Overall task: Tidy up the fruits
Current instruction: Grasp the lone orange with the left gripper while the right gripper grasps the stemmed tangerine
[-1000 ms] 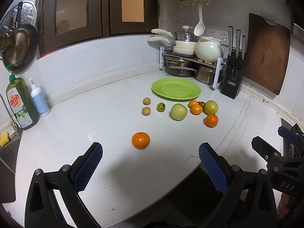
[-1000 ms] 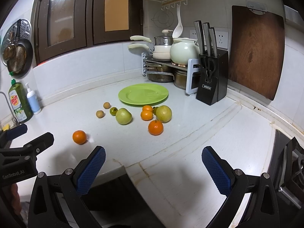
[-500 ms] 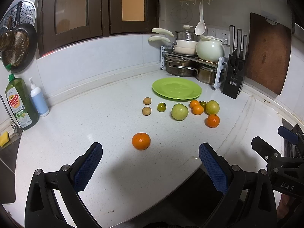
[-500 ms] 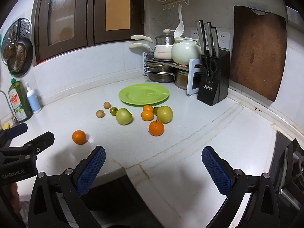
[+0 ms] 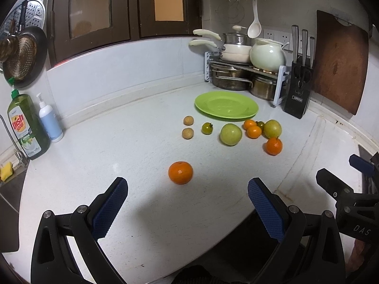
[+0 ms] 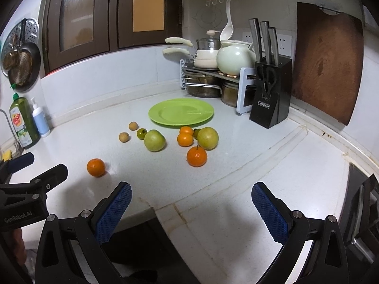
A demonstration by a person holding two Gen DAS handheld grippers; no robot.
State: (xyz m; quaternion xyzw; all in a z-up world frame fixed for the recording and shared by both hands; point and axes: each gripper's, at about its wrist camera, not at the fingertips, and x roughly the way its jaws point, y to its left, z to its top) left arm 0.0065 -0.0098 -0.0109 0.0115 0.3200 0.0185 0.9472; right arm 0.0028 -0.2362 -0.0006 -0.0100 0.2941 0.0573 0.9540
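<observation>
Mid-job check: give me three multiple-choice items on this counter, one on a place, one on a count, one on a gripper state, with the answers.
1. Where does the lone orange mandarin lie?
A. on the round green plate
B. apart from the other fruit, nearest the left gripper
C. beside the black knife block

2. How many round brown longan-like fruits are on the white countertop?
A. two
B. four
C. none

3. What state is the left gripper in?
A. shut on a fruit
B. open and holding nothing
C. shut with nothing in it

Answers: 1 B, it sits alone ahead of the blue pads. 2 A, one and another lie side by side. 3 B, the pads stand wide apart over bare countertop.
</observation>
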